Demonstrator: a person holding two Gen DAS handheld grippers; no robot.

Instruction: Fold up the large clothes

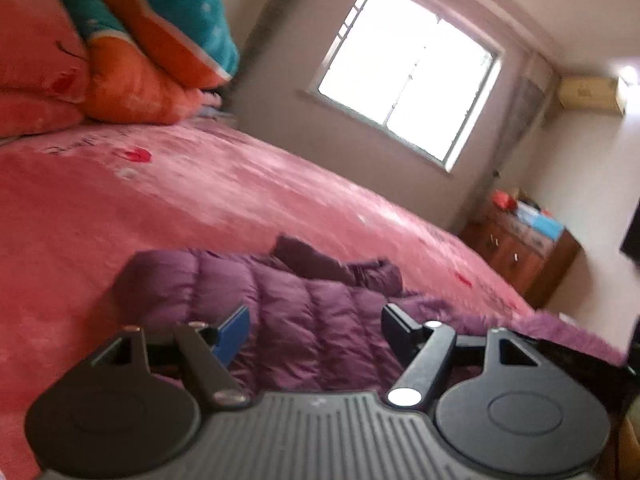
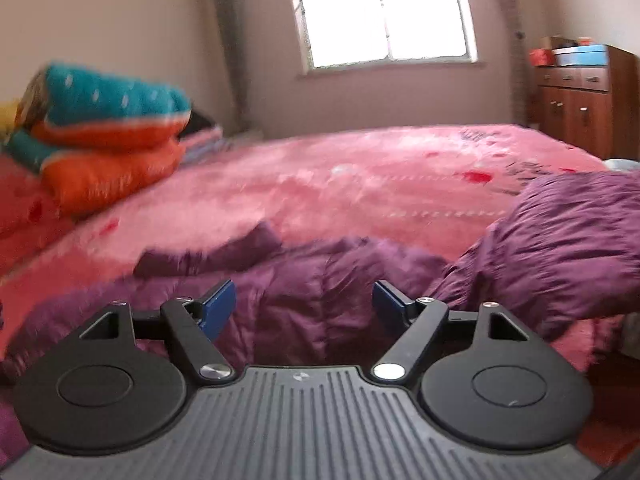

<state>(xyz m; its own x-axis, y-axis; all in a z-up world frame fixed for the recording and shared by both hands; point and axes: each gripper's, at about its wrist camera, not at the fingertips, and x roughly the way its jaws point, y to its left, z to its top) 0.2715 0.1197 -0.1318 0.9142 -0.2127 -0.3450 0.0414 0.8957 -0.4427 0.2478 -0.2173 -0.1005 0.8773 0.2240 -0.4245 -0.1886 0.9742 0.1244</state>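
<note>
A purple quilted down jacket (image 1: 304, 304) lies on the pink bedspread (image 1: 120, 216) near the bed's front edge. In the left wrist view my left gripper (image 1: 316, 324) hovers just above the jacket, its blue-padded fingers (image 1: 234, 330) apart with nothing pinched between them. In the right wrist view the same jacket (image 2: 320, 296) spreads below my right gripper (image 2: 304, 304), with a bulky purple fold (image 2: 560, 248) heaped up at the right. The right fingers (image 2: 218, 304) stand wide apart over the fabric and grip nothing. Both views are blurred.
Folded orange and teal blankets (image 2: 104, 136) are stacked at the bed's head on the left. A wooden dresser (image 2: 580, 104) with boxes on top stands by the far wall at the right. A bright window (image 2: 384, 12) is behind the bed (image 2: 360, 184).
</note>
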